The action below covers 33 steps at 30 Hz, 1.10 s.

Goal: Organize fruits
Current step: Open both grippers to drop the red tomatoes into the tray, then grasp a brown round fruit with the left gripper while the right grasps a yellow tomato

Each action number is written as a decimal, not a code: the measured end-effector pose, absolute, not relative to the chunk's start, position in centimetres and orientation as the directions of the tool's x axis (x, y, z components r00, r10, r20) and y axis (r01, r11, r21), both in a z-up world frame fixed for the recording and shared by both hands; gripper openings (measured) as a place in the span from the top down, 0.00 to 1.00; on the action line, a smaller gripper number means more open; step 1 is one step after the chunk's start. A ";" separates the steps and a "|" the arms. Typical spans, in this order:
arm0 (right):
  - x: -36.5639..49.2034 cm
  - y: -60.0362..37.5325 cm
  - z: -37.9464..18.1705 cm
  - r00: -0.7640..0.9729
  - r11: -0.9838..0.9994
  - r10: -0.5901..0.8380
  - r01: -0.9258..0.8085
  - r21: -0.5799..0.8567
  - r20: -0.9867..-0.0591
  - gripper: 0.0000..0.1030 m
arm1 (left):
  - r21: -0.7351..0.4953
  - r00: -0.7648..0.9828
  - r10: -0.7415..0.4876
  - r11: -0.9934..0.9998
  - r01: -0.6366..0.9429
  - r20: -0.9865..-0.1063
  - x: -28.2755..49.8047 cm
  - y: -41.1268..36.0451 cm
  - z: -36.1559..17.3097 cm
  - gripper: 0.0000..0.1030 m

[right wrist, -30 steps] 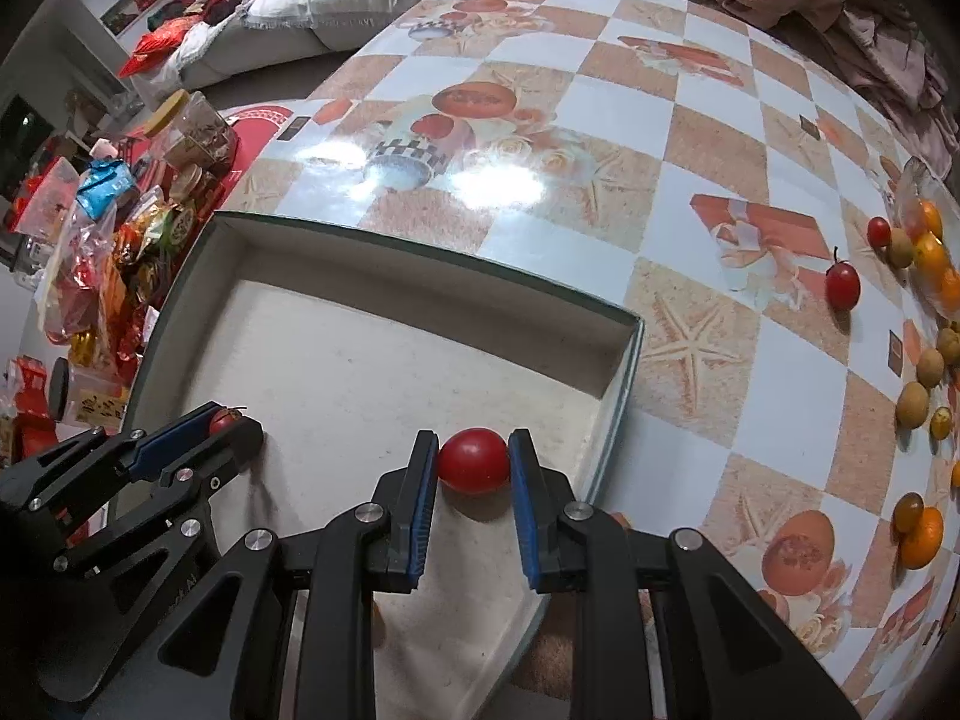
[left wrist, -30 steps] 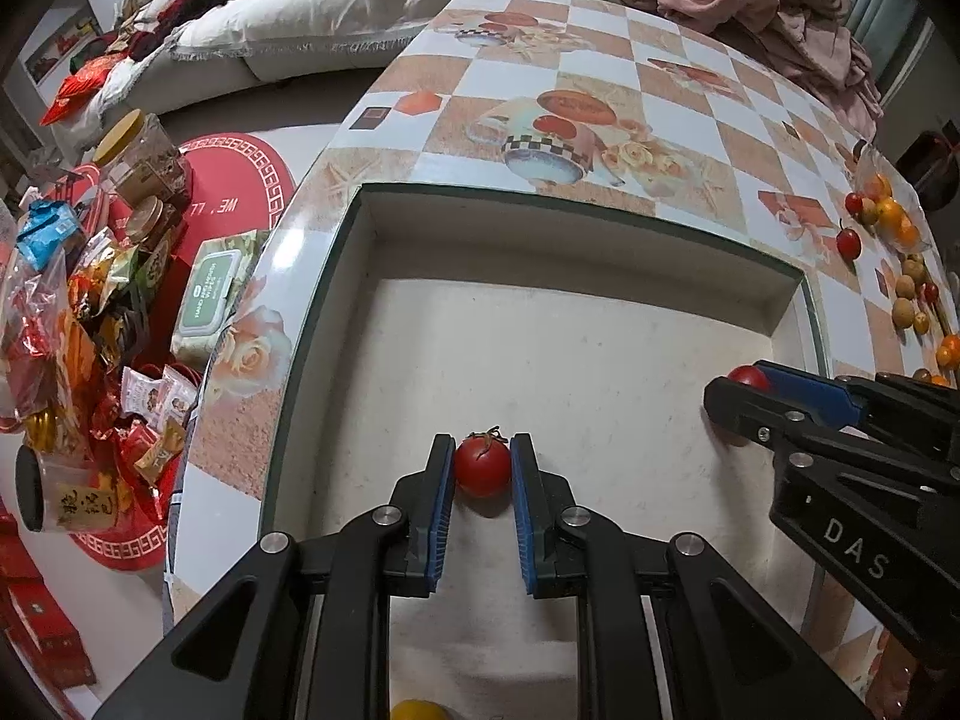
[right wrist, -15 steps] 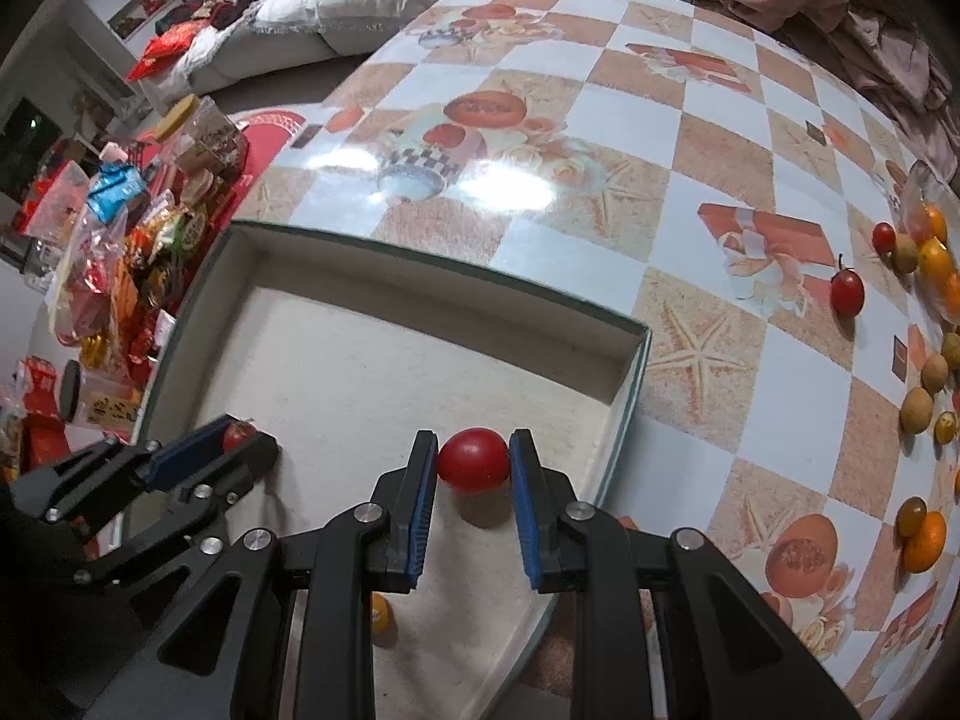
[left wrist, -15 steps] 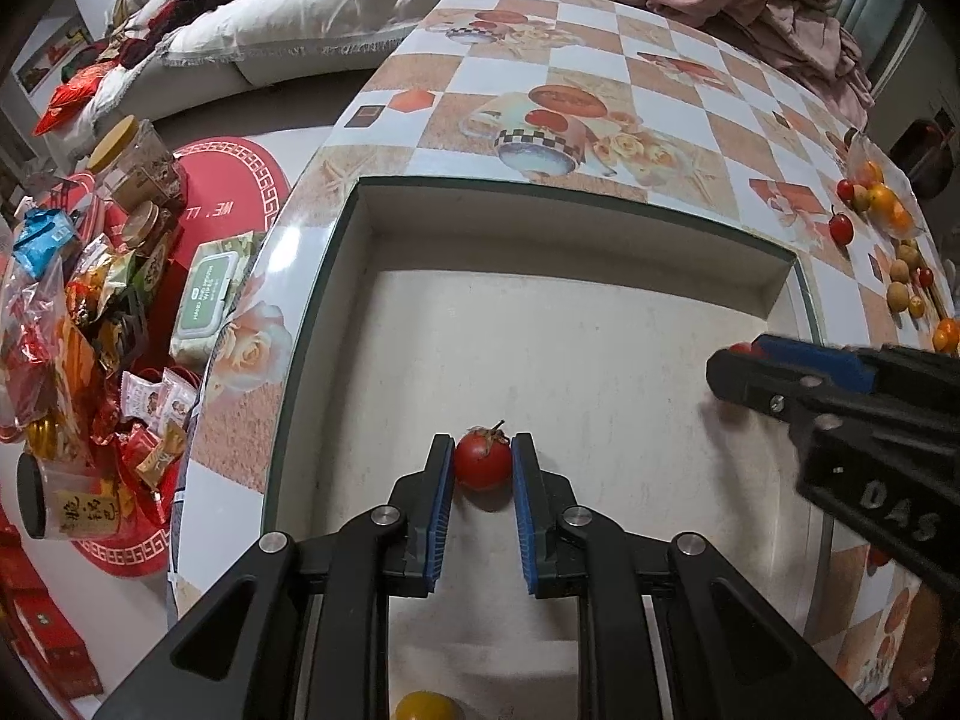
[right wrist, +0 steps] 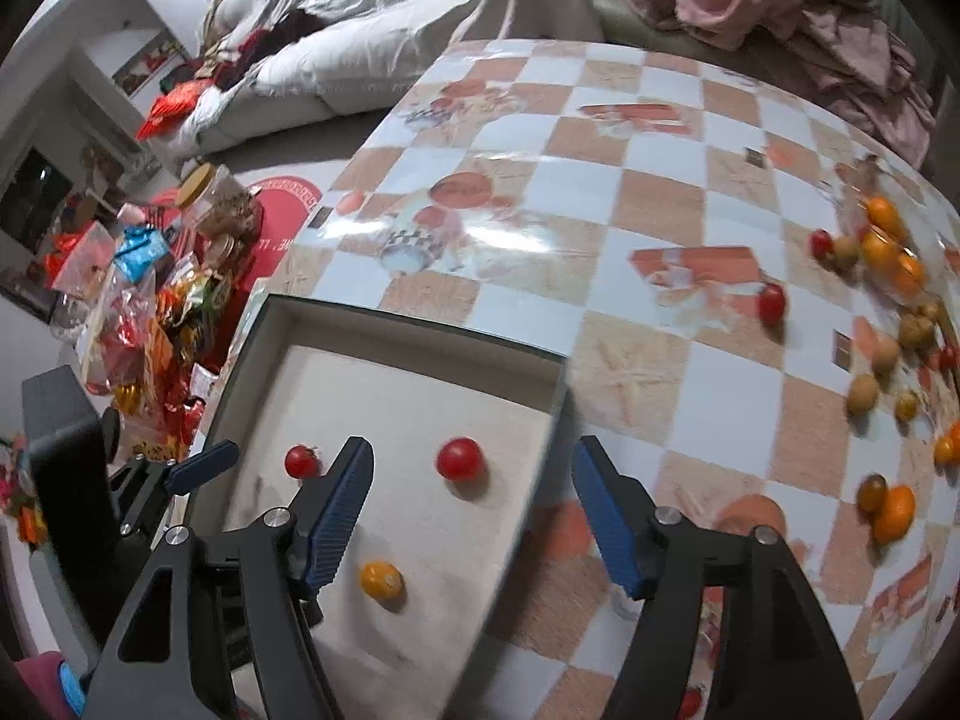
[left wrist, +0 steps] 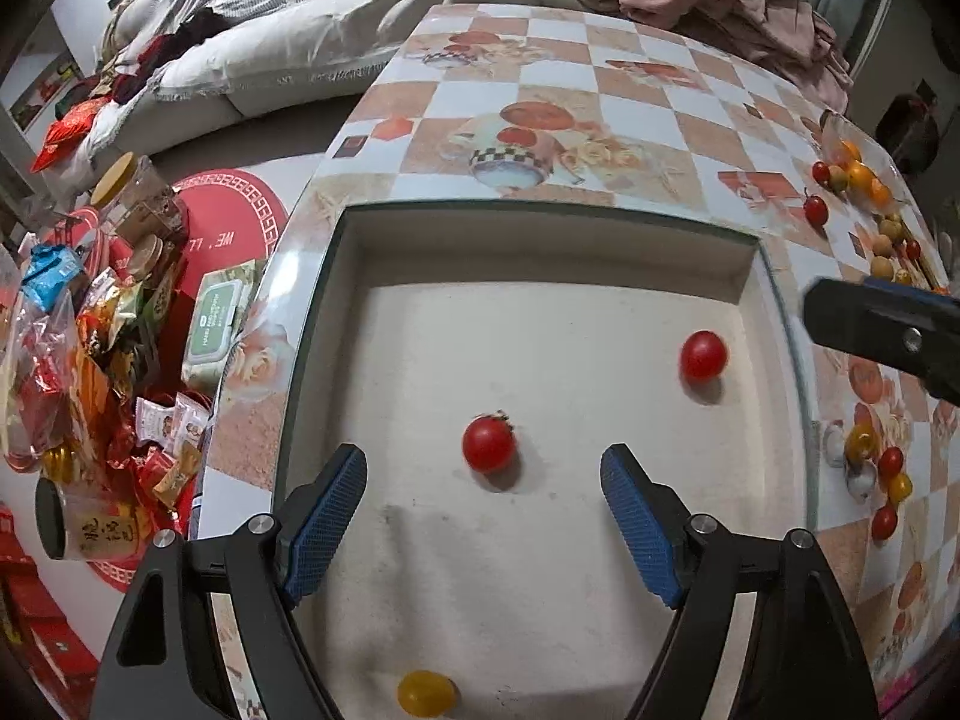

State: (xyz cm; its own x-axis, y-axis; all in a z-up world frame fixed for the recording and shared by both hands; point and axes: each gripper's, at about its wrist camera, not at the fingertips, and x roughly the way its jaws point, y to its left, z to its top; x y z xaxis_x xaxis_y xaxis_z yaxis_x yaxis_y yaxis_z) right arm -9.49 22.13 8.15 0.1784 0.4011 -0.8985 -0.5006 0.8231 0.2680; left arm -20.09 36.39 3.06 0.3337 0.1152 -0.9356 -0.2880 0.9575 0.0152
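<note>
The table (left wrist: 648, 138), covered in a checkered fruit-print cloth, stretches away beyond both sets of fingers. On it, directly under the fingers, sits a shallow tray (left wrist: 540, 210) with a pale floor and a dark green rim.

The left gripper (left wrist: 483, 516) points down into the tray, its blue fingers (left wrist: 324, 516) opening wide and gripping nothing. A stemmed red tomato (left wrist: 489, 443) lies on the tray floor just ahead of the gap between them, touching neither. A yellow tomato (left wrist: 425, 691) lies behind those fingertips, near the tray's close edge.

The right gripper (right wrist: 471, 516) hangs over the tray's right rim, its fingers (right wrist: 342, 510) also opening, nothing pressed between them. A smooth red tomato (right wrist: 459, 459) rests on the tray floor ahead of the gap, nearer the left finger.

More small fruits (right wrist: 888, 276), red, orange and brownish, lie scattered on the cloth far to the right of the right fingers.
</note>
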 end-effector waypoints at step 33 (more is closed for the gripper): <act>-0.1 -8.0 4.2 0.286 0.983 0.174 0.009 0.184 -0.942 0.29 | -0.071 0.369 -0.059 0.997 -0.019 -0.927 -4.4 13.5 5.0 0.21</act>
State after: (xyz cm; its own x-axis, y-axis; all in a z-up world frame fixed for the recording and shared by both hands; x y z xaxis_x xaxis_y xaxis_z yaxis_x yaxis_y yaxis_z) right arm -0.07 -8.02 4.18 0.2864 0.1736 -0.9423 0.0086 0.9830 0.1837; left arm -4.45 13.51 5.04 0.3691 -0.0593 -0.9275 -0.0190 0.9973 -0.0713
